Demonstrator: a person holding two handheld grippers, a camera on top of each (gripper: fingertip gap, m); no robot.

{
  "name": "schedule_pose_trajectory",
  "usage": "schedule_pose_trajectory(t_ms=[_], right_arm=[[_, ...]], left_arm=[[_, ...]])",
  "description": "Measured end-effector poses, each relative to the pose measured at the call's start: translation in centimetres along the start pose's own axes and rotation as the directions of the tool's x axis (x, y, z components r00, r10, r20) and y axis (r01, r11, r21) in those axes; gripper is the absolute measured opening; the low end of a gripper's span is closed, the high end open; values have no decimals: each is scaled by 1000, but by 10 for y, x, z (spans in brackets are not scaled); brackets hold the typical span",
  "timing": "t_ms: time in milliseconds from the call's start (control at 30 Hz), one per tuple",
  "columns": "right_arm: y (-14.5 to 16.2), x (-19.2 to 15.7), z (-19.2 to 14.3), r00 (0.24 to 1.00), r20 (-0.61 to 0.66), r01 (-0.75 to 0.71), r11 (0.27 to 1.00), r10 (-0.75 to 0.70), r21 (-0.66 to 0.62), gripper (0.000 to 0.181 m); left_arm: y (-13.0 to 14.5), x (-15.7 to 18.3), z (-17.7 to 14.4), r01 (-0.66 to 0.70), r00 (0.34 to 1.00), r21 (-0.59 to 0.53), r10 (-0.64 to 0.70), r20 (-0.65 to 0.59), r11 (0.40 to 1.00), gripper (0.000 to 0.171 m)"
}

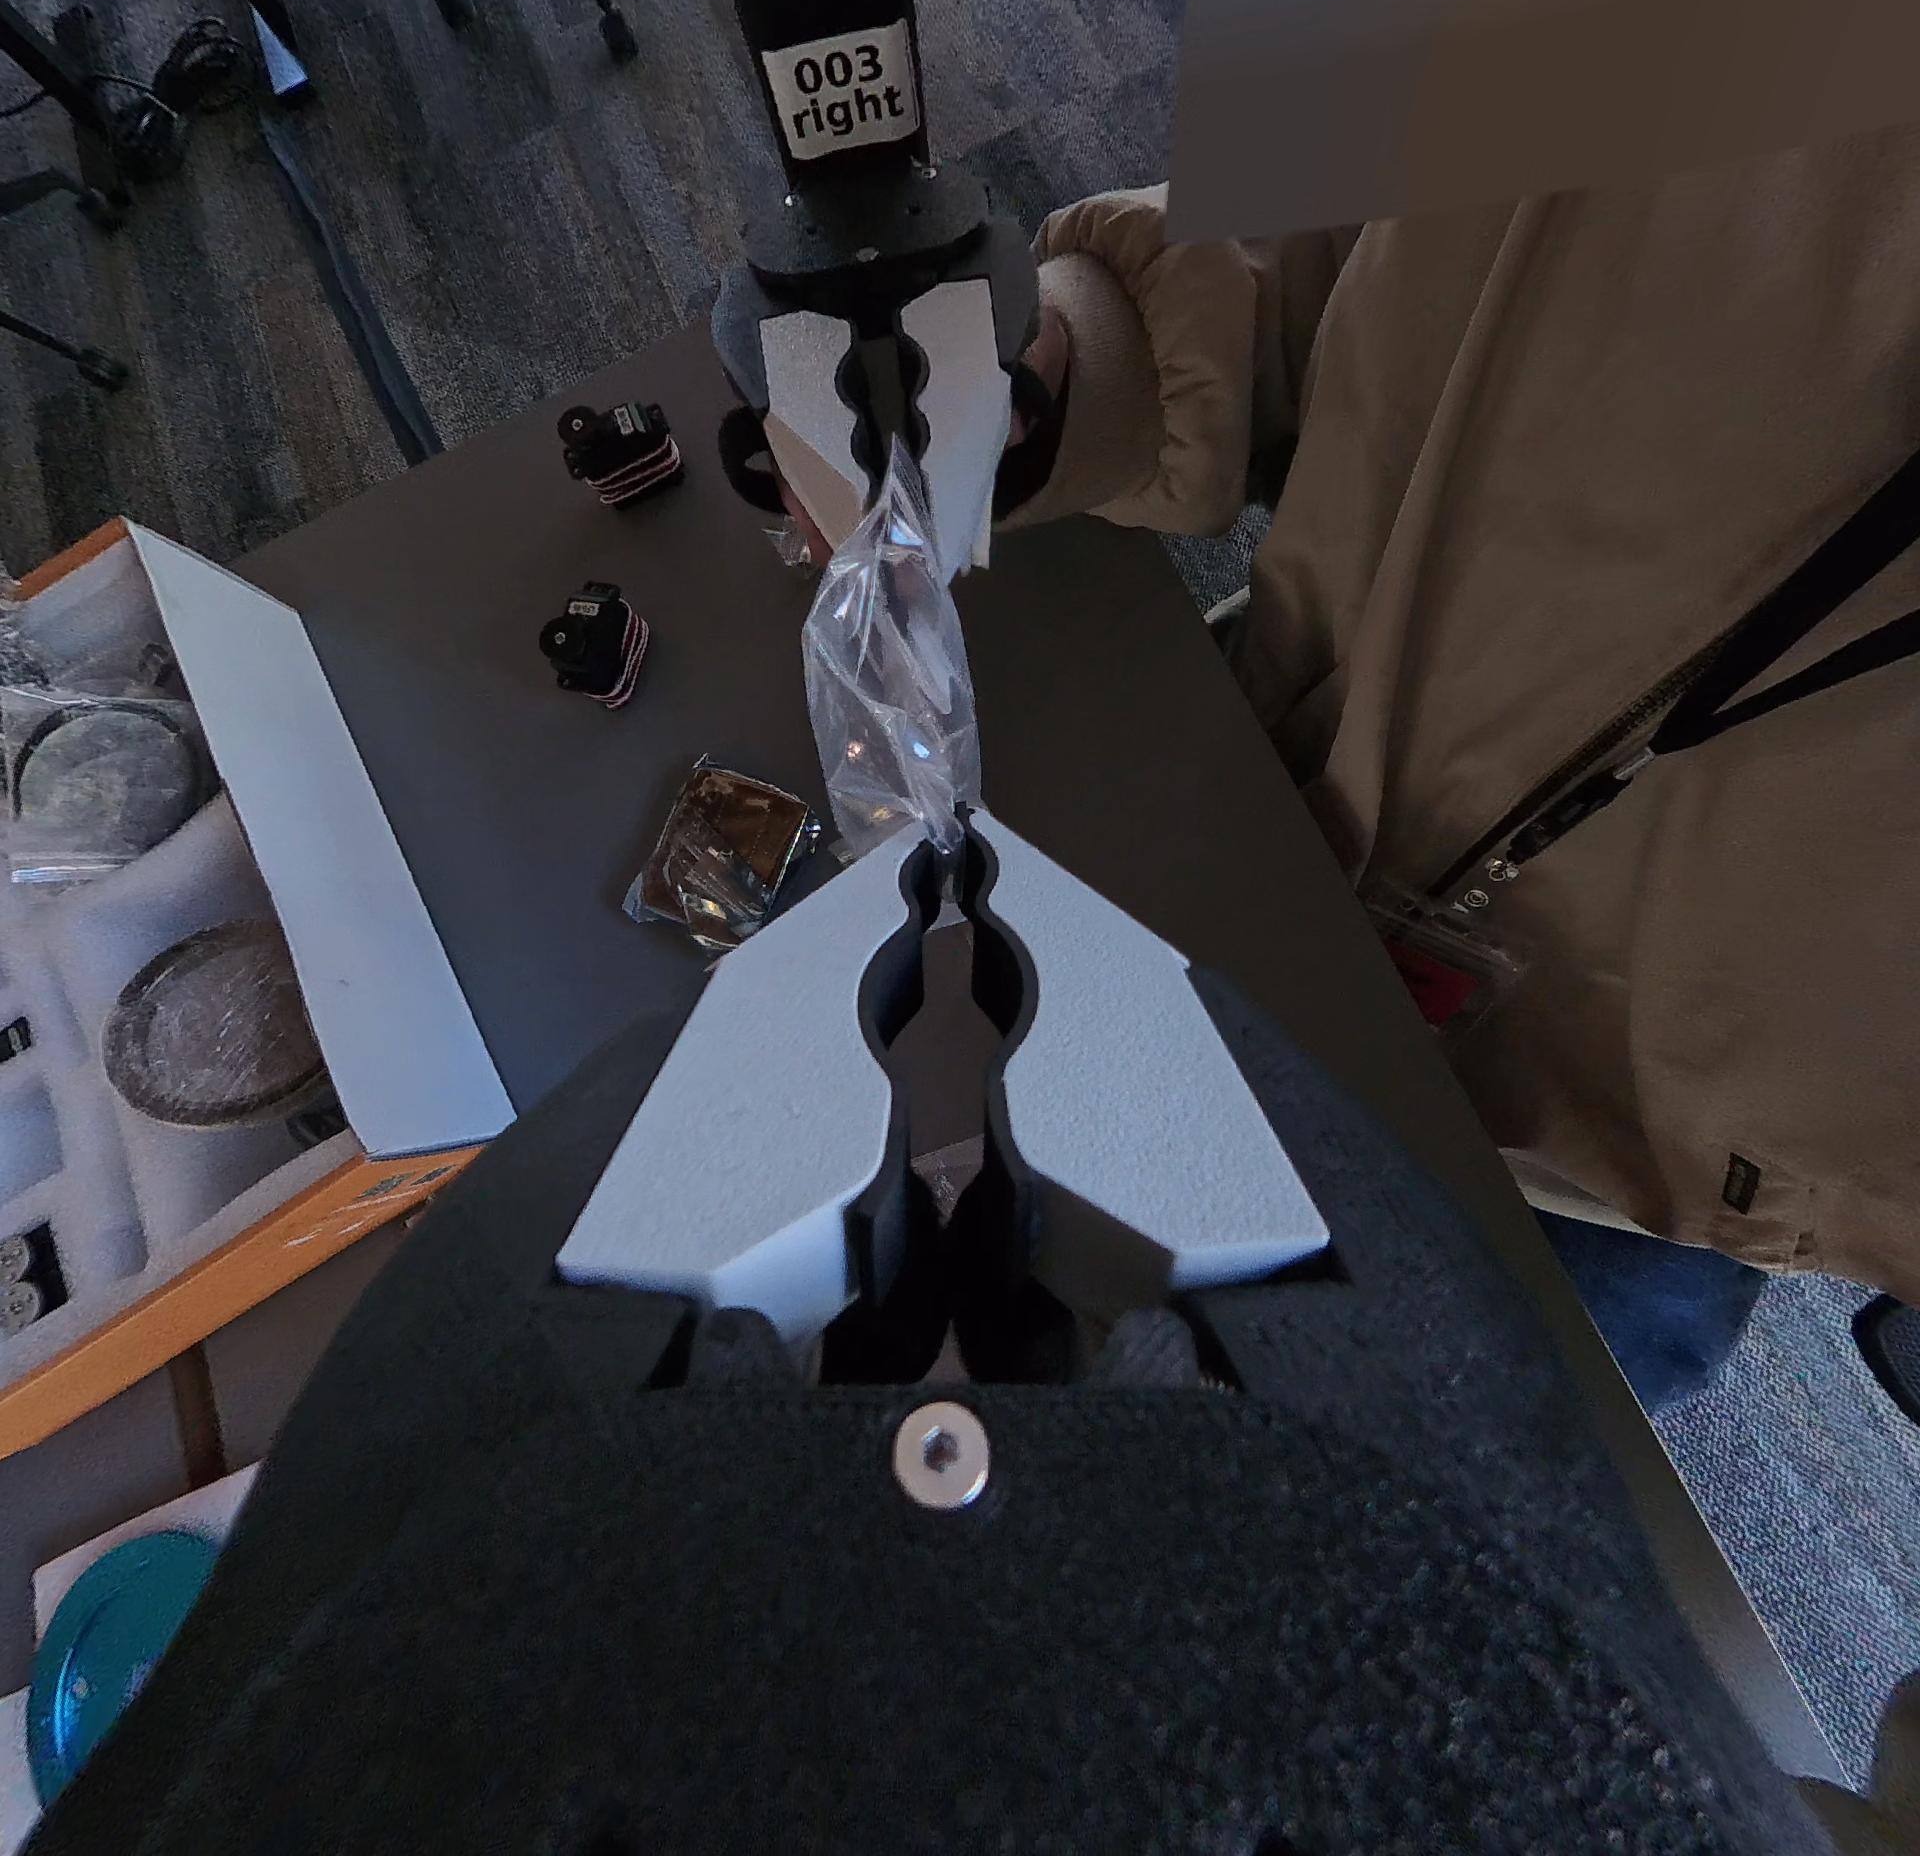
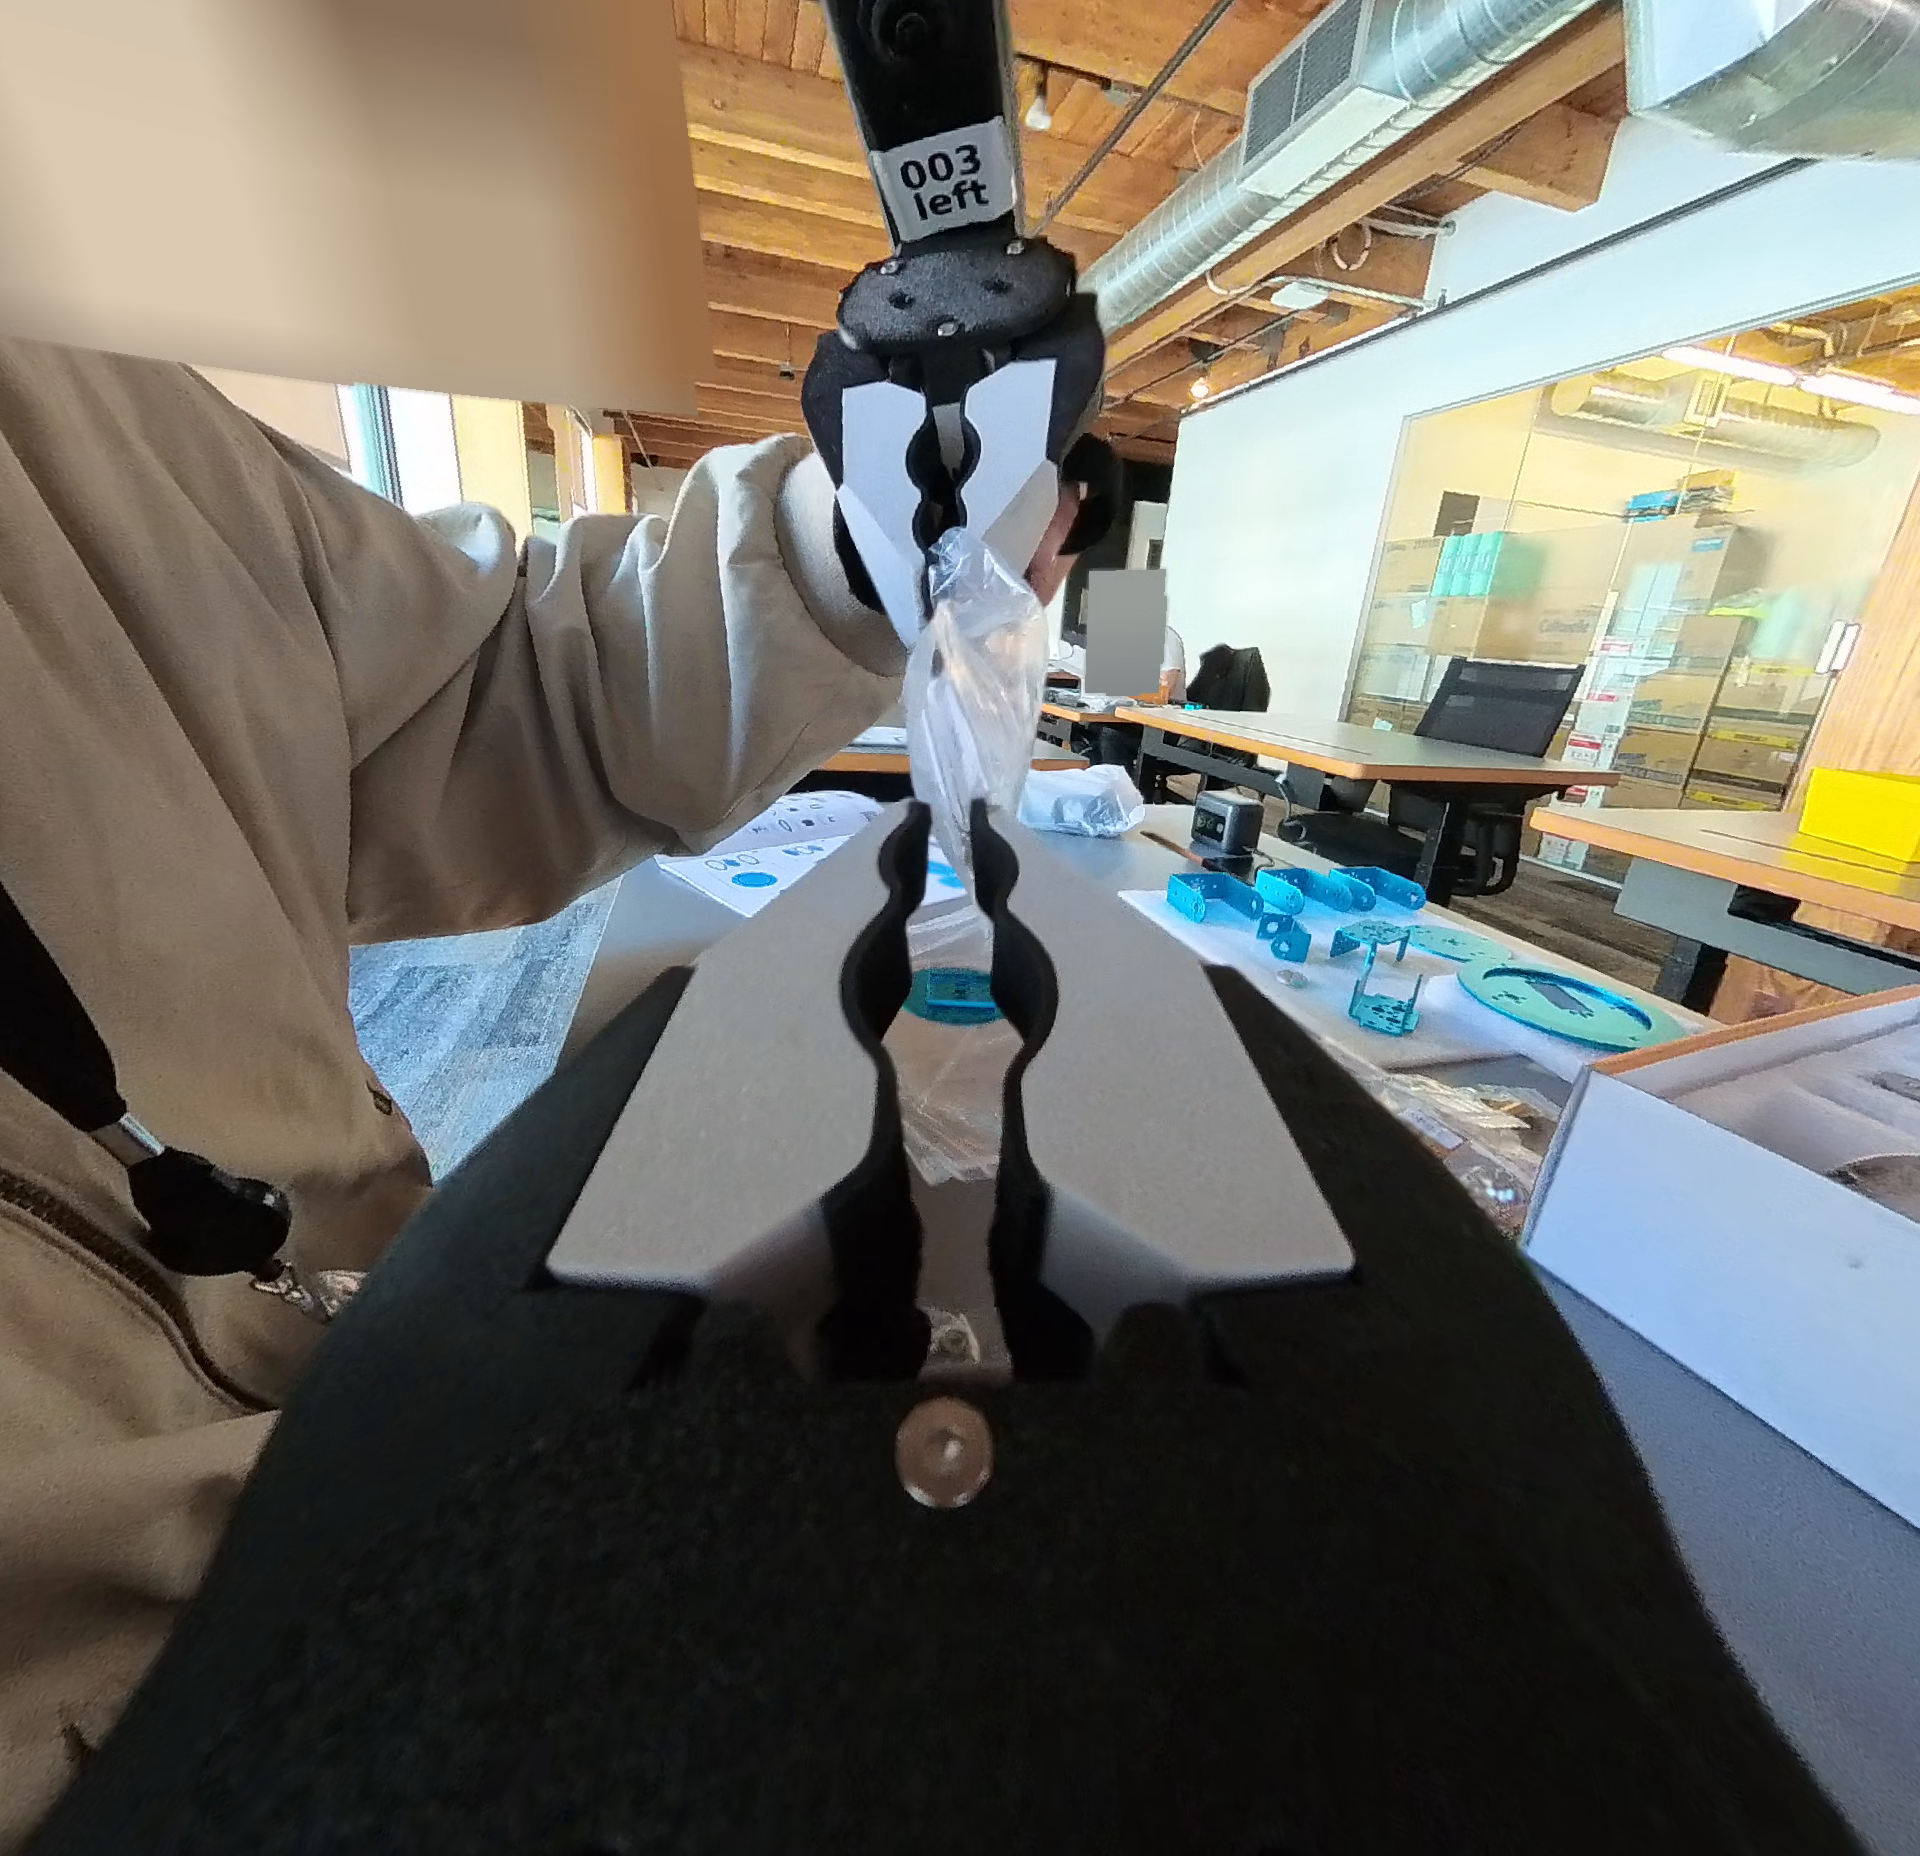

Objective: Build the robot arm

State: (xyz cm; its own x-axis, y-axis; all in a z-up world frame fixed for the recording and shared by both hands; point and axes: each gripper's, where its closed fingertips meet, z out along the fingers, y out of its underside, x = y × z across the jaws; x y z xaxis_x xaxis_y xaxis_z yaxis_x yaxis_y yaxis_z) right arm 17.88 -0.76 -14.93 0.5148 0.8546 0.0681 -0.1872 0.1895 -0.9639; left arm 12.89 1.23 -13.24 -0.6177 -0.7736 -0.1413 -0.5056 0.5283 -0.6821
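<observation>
Left gripper (image 1: 951, 838), right gripper (image 2: 948, 809): jaws pinched, facing.

Black textured left claw (image 1: 951, 850), pale grey fingers (image 1: 769, 1079), silver screw (image 1: 940, 1458), tan jacket sleeve (image 1: 1143, 352)

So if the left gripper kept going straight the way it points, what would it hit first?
Probably the clear plastic bag that the left gripper already pinches at its tips; right behind it is the right gripper, pinching the bag's far end.

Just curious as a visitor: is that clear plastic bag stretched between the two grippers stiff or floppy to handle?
Probably floppy: the clear plastic bag is crumpled and twisted between the left gripper and right gripper. Likely light and slippery, being thin and glossy.
</observation>
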Motion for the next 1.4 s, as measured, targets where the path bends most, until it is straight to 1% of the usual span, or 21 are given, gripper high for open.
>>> schedule_pose_trajectory(t_ms=[67,200,300,367,600,733,833,900,933,1000,1033,1100,1133,1200,1267,1333,1400], right_arm=[[-3,0,0,1000,16,-21,1000,21,17,7],[5,-4,11,1000,30,-3,1000,3,-24,10],[5,-5,17,1000,31,7,1000,-7,-18,2],[6,-5,18,999,38,-11,1000,11,-13,0],[0,-1,15,998,44,-35,999,34,25,0],[-2,7,7,998,16,-59,997,58,46,0],[-1,16,4,995,-7,-102,993,103,62,0],[-2,25,3,992,-50,-116,990,120,76,0],[0,30,4,989,-80,-115,991,121,68,0],[6,39,8,985,-138,-101,994,106,37,12],[7,39,10,985,-146,-87,996,90,27,13],[1,39,13,987,-147,-53,998,59,43,8],[-3,40,13,988,-146,-47,997,56,60,6],[-10,36,14,993,-89,-76,994,83,83,4],[-10,32,16,995,-57,-73,996,76,57,7],[-11,25,19,999,-23,-46,998,47,42,4],[-11,25,21,999,-23,-36,999,37,34,4]], left_arm=[[-3,0,-2,2,1000,18,-2,-2,1000,0],[-4,1,1,4,1000,19,-4,-5,1000,0],[-4,0,3,4,1000,24,-4,-4,1000,0],[-2,-1,3,9,1000,25,-9,0,1000,0],[11,-10,-2,18,999,-14,-17,49,1000,0],[14,-17,-14,40,995,-5,-40,87,999,0],[18,-23,-20,49,992,-40,-44,118,998,0],[18,-27,-24,59,989,-65,-50,141,996,0],[18,-29,-25,71,987,-71,-60,148,995,0],[18,-32,-26,90,985,-63,-80,150,994,0],[19,-32,-25,95,985,-57,-86,146,994,0],[19,-29,-24,94,987,-42,-88,135,995,0],[19,-28,-23,90,988,-32,-85,131,995,0],[18,-26,-22,89,989,-23,-86,124,996,0],[16,-23,-20,83,990,-14,-81,113,996,0],[16,-23,-19,82,990,-24,-79,114,996,0],[15,-21,-18,80,991,-26,-76,109,996,0]])
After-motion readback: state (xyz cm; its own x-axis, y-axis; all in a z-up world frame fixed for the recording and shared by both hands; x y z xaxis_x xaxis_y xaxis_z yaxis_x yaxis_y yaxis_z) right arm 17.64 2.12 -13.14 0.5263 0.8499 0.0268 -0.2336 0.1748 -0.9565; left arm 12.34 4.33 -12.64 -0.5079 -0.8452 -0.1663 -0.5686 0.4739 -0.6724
